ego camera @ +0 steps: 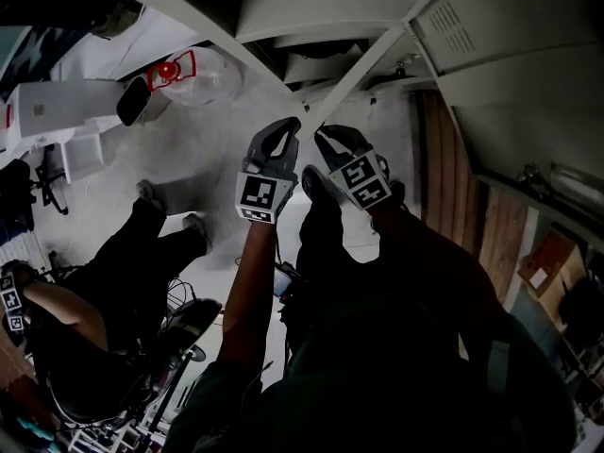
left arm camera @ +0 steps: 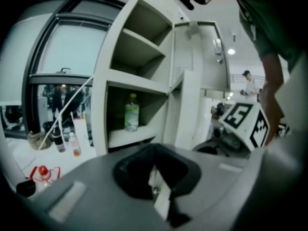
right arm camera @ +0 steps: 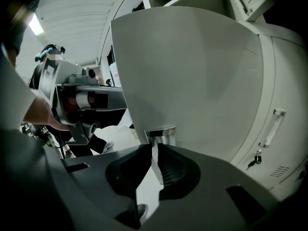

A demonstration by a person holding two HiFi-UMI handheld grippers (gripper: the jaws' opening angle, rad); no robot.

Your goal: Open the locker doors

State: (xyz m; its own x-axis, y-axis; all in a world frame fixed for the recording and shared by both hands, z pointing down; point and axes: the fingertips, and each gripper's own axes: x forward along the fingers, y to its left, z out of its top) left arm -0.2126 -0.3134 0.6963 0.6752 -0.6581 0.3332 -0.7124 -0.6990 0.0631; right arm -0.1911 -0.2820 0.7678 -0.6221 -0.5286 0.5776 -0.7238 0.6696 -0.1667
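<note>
Pale metal lockers [ego camera: 491,74] fill the upper right of the head view, above a light floor [ego camera: 208,149] where another person [ego camera: 113,281] sits at the left. Both grippers are raised side by side to the lower end of a locker door [right arm camera: 192,71] that stands swung out. The right gripper [right arm camera: 156,150] has its jaws closed on the thin lip just under the door's chrome handle [right arm camera: 161,131], with the door's flat face filling most of that gripper's view. The left gripper [left arm camera: 155,153] sits just beside it; its jaws are drawn almost together, with only a pale sliver between them, and nothing can be made out in their hold. Beyond it is an open locker compartment [left arm camera: 139,81] with a green-labelled bottle [left arm camera: 131,112] upright on a lower shelf. A small key [right arm camera: 254,159] hangs in a neighbouring closed door.
</note>
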